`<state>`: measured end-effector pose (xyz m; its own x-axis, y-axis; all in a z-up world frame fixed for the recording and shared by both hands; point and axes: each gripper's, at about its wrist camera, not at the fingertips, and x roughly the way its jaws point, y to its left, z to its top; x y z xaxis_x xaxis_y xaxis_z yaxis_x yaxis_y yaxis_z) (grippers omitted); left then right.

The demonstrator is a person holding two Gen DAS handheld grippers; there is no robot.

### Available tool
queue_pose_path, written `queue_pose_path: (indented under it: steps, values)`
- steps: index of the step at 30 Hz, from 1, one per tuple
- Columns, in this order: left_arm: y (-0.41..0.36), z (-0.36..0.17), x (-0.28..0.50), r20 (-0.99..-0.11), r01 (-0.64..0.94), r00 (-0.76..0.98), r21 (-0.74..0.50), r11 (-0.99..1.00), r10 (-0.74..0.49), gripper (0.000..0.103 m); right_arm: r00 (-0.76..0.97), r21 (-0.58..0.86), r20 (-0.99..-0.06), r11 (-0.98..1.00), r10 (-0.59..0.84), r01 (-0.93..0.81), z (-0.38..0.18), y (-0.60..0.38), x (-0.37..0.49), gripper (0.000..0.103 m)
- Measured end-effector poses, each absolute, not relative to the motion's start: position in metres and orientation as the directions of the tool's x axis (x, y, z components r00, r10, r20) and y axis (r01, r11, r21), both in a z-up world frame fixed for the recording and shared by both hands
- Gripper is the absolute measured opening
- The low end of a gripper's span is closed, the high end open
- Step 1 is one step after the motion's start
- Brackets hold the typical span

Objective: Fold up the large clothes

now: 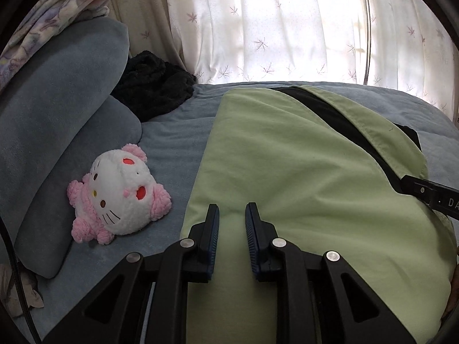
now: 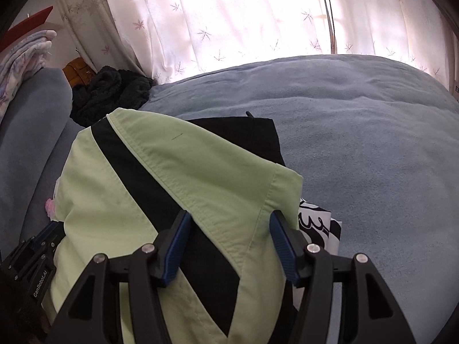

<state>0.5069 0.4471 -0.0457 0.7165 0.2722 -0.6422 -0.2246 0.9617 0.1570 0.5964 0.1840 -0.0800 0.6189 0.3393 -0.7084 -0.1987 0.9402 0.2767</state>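
I am holding my left gripper (image 1: 231,215) low over the bed (image 1: 178,140), pointing toward 12 o'clock, at the curtain (image 1: 258,23). Its jaws are sitting a little apart, with nothing between them but the cloth lying underneath. My right gripper (image 2: 229,226) is also pointing toward 12 o'clock, and its jaws are spread wide over a folded edge of the shirt. They are not pinching it.

The green shirt (image 1: 287,157) is lying on the blue bed, right under both my grippers. It is light green with a black stripe (image 2: 160,183) running across it. It is looking mostly smooth and partly folded. A black cloth (image 2: 243,134) is peeking out from under it at 1 o'clock in the right view, and a black-and-white patterned cloth (image 2: 321,223) is poking out at 3 o'clock.

A white and pink plush cat (image 1: 120,197) is lying at 9 o'clock of my left gripper, beside the blue pillows (image 1: 57,120). A dark fuzzy bundle (image 1: 155,83) is sitting at 11 o'clock, near the curtain.
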Motion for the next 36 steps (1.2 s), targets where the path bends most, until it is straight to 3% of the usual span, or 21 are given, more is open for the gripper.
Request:
queue_pose_path:
  steps: [6, 10, 15, 17, 31, 36]
  values:
    - [0.442, -0.035, 0.498, -0.636, -0.230, 0.716, 0.177, 0.957, 0.289, 0.023, 0.595, 0.261, -0.736, 0.946, 0.324, -0.192, -0.075, 0.182, 0.595, 0.059]
    - [0.439, -0.022, 0.478, -0.642, -0.242, 0.716, 0.139, 0.960, 0.274, 0.052, 0.602, 0.236, -0.737, 0.951, 0.308, -0.197, -0.060, 0.175, 0.577, 0.060]
    - [0.420, 0.009, 0.439, -0.644, -0.196, 0.730, 0.120, 0.973, 0.226, 0.061, 0.601, 0.230, -0.735, 0.949, 0.316, -0.217, -0.032, 0.158, 0.535, 0.059]
    - [0.408, 0.022, 0.420, -0.640, -0.180, 0.735, 0.137, 0.974, 0.226, 0.073, 0.604, 0.217, -0.732, 0.949, 0.314, -0.229, -0.019, 0.151, 0.516, 0.060]
    - [0.313, 0.126, 0.238, -0.557, -0.150, 0.813, 0.085, 0.985, 0.171, 0.081, 0.628, 0.177, -0.706, 0.940, 0.328, -0.292, 0.091, 0.055, 0.341, 0.060]
    - [0.282, 0.152, 0.174, -0.511, -0.156, 0.845, 0.040, 0.987, 0.155, 0.089, 0.639, 0.178, -0.691, 0.936, 0.338, -0.303, 0.122, 0.014, 0.279, 0.060]
